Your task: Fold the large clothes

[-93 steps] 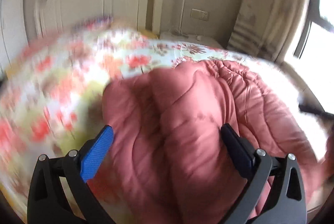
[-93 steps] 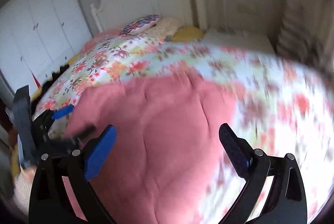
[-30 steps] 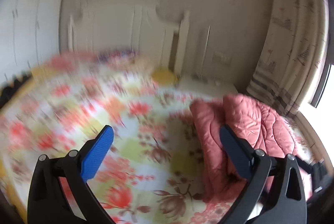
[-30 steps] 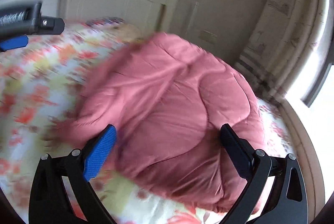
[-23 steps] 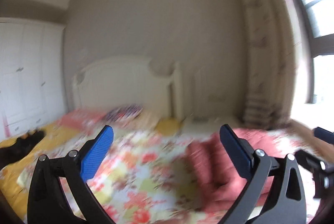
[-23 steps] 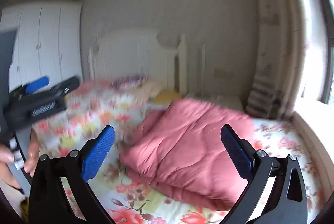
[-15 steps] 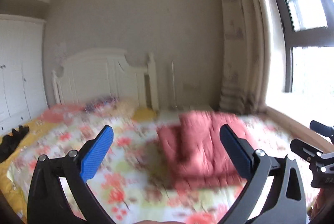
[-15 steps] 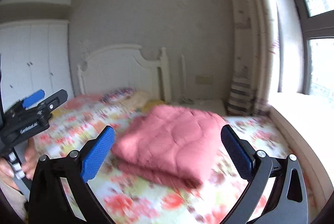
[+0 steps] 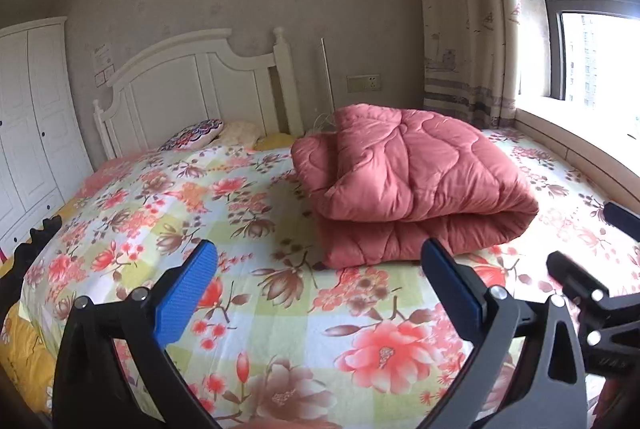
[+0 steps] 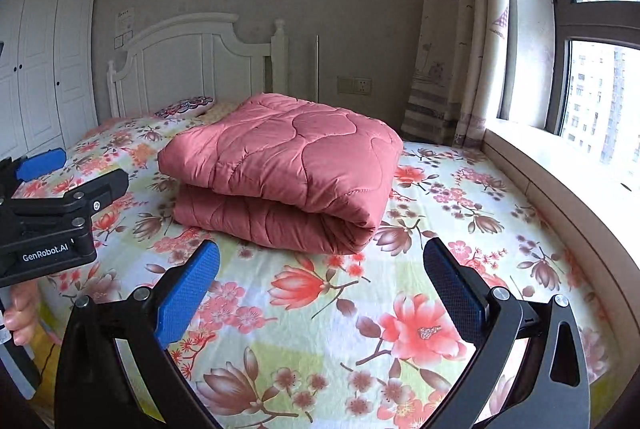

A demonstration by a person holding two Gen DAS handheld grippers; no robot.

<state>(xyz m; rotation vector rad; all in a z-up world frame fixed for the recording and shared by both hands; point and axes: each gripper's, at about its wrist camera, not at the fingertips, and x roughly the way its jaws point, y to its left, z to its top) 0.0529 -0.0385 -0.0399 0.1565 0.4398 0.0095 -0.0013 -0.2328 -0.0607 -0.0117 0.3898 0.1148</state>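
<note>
Folded pink quilt [image 10: 288,165] on bed [image 10: 460,229]; both tongs apparently empty

My folded quilt [image 10: 280,165] hides the yellow pillow [image 9: 274,141] from the right view. The black garment [image 9: 28,249] is cut off at the left view's edge. The wall notice [image 10: 125,19] is unreadable.

Folded pink quilt [image 9: 408,185] lies on floral bed [image 9: 200,213]; left hand-held gripper [image 9: 320,293] wide apart, empty, well short of it.
</note>
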